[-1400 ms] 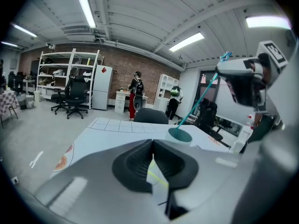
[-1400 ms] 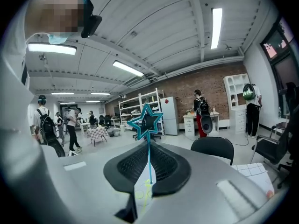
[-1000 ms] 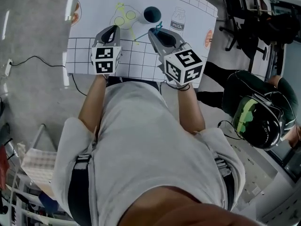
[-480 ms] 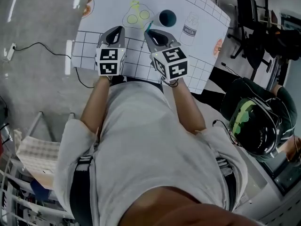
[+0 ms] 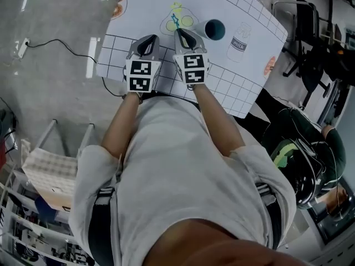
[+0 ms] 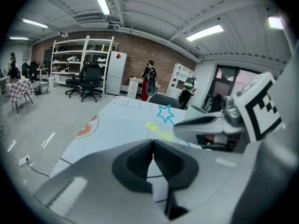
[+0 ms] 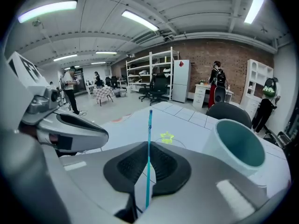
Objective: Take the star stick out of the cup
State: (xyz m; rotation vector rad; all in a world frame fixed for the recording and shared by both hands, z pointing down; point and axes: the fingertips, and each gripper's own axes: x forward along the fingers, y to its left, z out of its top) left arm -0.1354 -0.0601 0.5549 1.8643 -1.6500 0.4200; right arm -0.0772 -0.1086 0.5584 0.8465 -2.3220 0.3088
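My right gripper (image 5: pixel 181 34) is shut on the thin blue star stick (image 5: pixel 175 21), which points forward over the white table (image 5: pixel 150 4), left of the teal cup (image 5: pixel 214 29). In the right gripper view the stick (image 7: pixel 149 129) rises straight between the pads, and the cup (image 7: pixel 236 146) stands empty to the right. Its blue star (image 6: pixel 165 113) shows in the left gripper view. My left gripper (image 5: pixel 148 40) is shut on nothing, close beside the right one. A yellow star stick (image 7: pixel 167 136) lies on the table ahead.
The table mat carries printed grid lines and a milk carton drawing (image 5: pixel 239 37). A person in a green helmet (image 5: pixel 294 154) sits at the right. Office chairs (image 5: pixel 310 26) stand beyond the table's right side. A cable (image 5: pixel 61 40) runs on the floor at the left.
My right gripper has moved left, away from the cup, carrying the blue stick. It now sits close beside the left gripper, with the stick over the yellow drawing.
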